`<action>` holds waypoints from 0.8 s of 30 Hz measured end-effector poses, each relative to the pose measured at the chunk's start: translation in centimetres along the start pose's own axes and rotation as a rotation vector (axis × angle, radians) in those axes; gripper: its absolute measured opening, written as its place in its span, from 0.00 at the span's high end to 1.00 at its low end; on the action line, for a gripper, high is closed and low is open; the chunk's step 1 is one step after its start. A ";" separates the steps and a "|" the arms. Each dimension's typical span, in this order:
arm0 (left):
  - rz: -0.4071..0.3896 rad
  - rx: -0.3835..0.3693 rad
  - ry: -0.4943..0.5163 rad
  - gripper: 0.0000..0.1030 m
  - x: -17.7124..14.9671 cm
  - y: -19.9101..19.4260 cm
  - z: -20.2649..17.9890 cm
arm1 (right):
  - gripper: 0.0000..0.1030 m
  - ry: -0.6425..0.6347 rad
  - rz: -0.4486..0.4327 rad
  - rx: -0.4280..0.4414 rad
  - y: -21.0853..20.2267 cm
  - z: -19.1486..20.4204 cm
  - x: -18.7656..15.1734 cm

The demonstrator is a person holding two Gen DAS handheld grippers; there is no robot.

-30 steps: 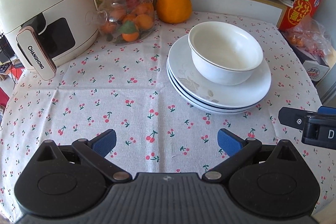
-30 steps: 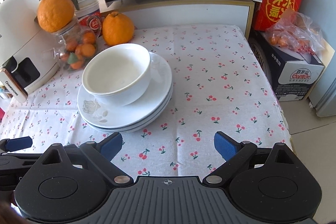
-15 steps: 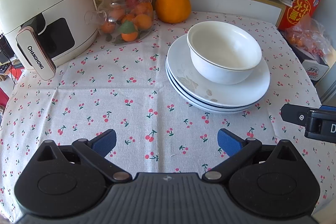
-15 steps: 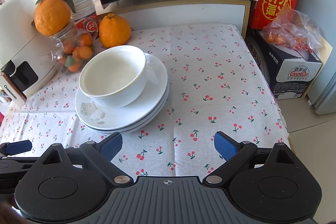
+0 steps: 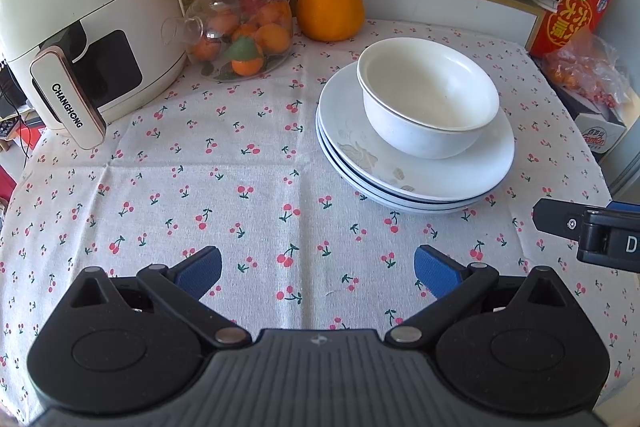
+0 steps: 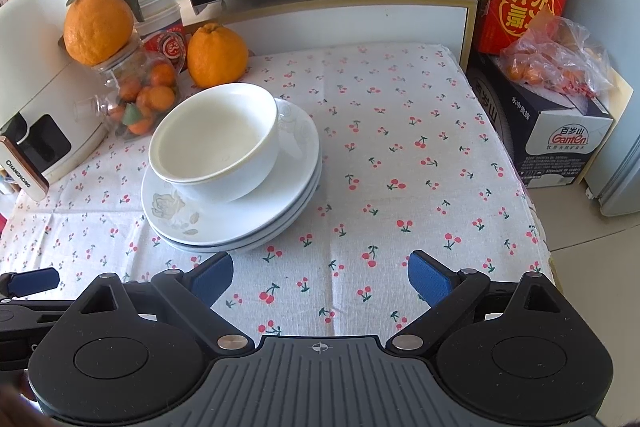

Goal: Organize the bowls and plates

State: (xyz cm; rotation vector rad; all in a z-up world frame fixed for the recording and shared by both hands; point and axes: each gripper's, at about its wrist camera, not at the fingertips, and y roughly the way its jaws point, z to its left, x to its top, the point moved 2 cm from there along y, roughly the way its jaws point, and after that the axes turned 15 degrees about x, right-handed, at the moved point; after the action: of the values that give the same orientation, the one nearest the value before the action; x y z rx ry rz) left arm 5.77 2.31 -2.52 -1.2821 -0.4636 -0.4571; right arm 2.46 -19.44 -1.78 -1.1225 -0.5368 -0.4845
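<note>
Nothing on the bench (image 5: 248, 187) has shifted; both views have only edged a little closer. Two nested bowls (image 5: 430, 99) sit on a stack of three plates (image 5: 416, 183), right of centre. Left gripper (image 5: 318, 269) and right gripper (image 6: 320, 273) hang released, holding nothing, near the stack. How many small oranges the jar (image 5: 240, 35) holds is hard to count.
</note>
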 end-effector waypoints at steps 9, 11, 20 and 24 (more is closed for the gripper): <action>0.001 0.000 -0.001 0.00 0.0 0.1 0.1 | 0.07 0.007 0.002 0.001 0.1 -0.3 -0.1; 0.001 0.001 -0.001 0.00 0.0 0.1 0.1 | 0.07 0.007 0.003 0.001 0.1 -0.3 -0.1; 0.001 0.000 -0.001 0.00 0.0 0.1 0.1 | 0.07 0.010 0.008 0.000 0.2 -0.3 -0.1; 0.001 0.000 0.000 0.00 0.0 0.1 0.1 | 0.07 0.009 0.008 0.000 0.2 -0.3 -0.1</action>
State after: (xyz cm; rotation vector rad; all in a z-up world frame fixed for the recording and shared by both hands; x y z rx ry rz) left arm 5.80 2.41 -2.60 -1.2825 -0.4630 -0.4568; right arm 2.54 -19.60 -2.07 -1.1215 -0.5241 -0.4824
